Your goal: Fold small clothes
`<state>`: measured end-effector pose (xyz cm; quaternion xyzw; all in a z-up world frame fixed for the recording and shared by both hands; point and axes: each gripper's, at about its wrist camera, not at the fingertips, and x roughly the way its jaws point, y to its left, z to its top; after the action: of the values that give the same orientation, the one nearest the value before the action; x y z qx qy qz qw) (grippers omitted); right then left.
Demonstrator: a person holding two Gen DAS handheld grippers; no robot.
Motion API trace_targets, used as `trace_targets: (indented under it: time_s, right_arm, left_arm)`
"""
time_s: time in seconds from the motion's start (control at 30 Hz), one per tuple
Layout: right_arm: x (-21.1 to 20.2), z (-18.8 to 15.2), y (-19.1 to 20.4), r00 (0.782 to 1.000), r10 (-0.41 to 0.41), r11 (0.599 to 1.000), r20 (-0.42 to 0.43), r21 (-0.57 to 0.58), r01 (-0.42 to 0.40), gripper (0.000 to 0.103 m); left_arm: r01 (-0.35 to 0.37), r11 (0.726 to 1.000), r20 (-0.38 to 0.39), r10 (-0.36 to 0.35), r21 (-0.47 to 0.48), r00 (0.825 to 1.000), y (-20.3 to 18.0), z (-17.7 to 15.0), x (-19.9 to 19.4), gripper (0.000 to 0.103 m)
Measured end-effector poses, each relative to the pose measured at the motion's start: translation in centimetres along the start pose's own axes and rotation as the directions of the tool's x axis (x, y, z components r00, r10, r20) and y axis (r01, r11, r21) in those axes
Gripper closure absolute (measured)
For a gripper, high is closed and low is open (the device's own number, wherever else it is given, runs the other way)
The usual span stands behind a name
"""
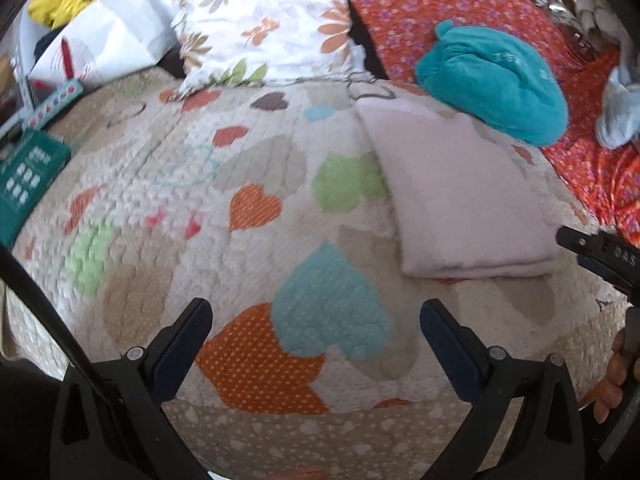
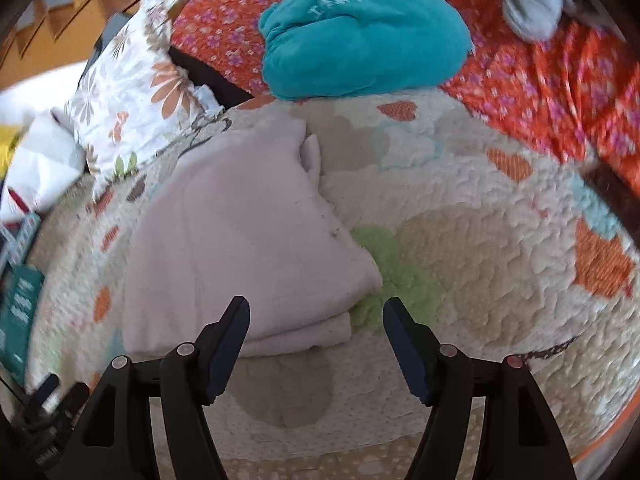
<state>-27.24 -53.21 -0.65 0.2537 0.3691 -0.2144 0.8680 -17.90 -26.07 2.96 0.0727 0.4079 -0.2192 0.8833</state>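
Your right gripper [image 2: 316,344], fingers wide and empty, is nearer the folded cloth [image 2: 248,240], lying at eleven o'clock, long axis running away from you.

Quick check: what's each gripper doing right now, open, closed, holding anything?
Left gripper: open, holding nothing, over the heart quilt.
Right gripper: open, holding nothing, just short of the folded pink garment.

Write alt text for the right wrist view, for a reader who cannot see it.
A folded pale pink garment lies on a heart-patterned quilt, just ahead of the open, empty right gripper. Beyond it a teal garment rests on a red floral cover, with a floral pillow at left.
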Motion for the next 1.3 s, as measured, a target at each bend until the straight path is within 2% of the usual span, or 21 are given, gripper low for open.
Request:
trace_targets:
  time_s: [0.1,0.2,0.37,0.6,0.67,0.73,0.8,0.9,1.03,1.3]
  right_arm:
    - [0.0,0.2,-0.9,0.999,0.034,0.998,-0.011,0.052,-0.033,0.029]
    - [-0.1,0.0,-1.0,0.999,0.04,0.998,-0.016,0.048,-0.04,0.029]
    - [-0.4,-0.3,-0.5,1.0,-0.005,1.0,0.001,-0.006,0.005,0.029]
    - [-0.5,-0.5,0.6,0.996,-0.087,0.995,0.026,-0.052,0.088,0.029]
    - [-0.9,0.0,1.5,0.997,-0.069,0.996,0.03,-0.053,0.071,0.029]
    - [-1.2,0.2,2.8,0.994,-0.058,0.995,0.096,-0.081,0.066,0.023]
    - [-0.5,0.1,3.7,0.987,-0.109,0.986,0.117,-0.115,0.123,0.021]
    - [0.7,-0.2,4.7,0.992,-0.094,0.984,0.08,-0.142,0.104,0.021]
    - [1.6,-0.8,6.2,0.988,-0.135,0.962,0.079,-0.229,0.15,0.021]
    - [2.1,-1.8,7.9,0.987,-0.144,0.931,0.07,-0.329,0.159,0.021]
  left_arm:
    - [0.009,0.999,0.031,-0.011,0.051,0.999,-1.6,0.5,-1.0,0.0]
    - [0.031,0.996,0.033,-0.034,0.078,0.999,-2.7,0.9,-1.3,0.0]
    - [0.065,0.996,0.023,-0.067,0.056,0.998,-3.5,1.7,-1.0,0.0]
    - [0.049,0.996,0.055,-0.053,0.079,0.997,-3.7,3.0,0.6,0.0]
    - [0.053,0.996,0.056,-0.057,0.065,0.997,-3.1,3.1,1.3,0.0]
    - [0.057,0.998,0.05,-0.059,0.037,0.997,-2.2,3.0,2.1,0.0]
    - [0.048,0.999,0.035,-0.048,0.01,0.998,-1.3,2.7,3.0,0.0]
    - [0.016,0.999,-0.001,-0.016,-0.034,1.0,-0.3,2.4,4.3,0.0]
    - [-0.02,1.0,-0.035,0.019,-0.023,0.999,0.1,2.1,5.6,0.0]
    - [0.002,0.999,-0.082,-0.005,-0.035,0.997,0.1,1.4,6.0,0.0]
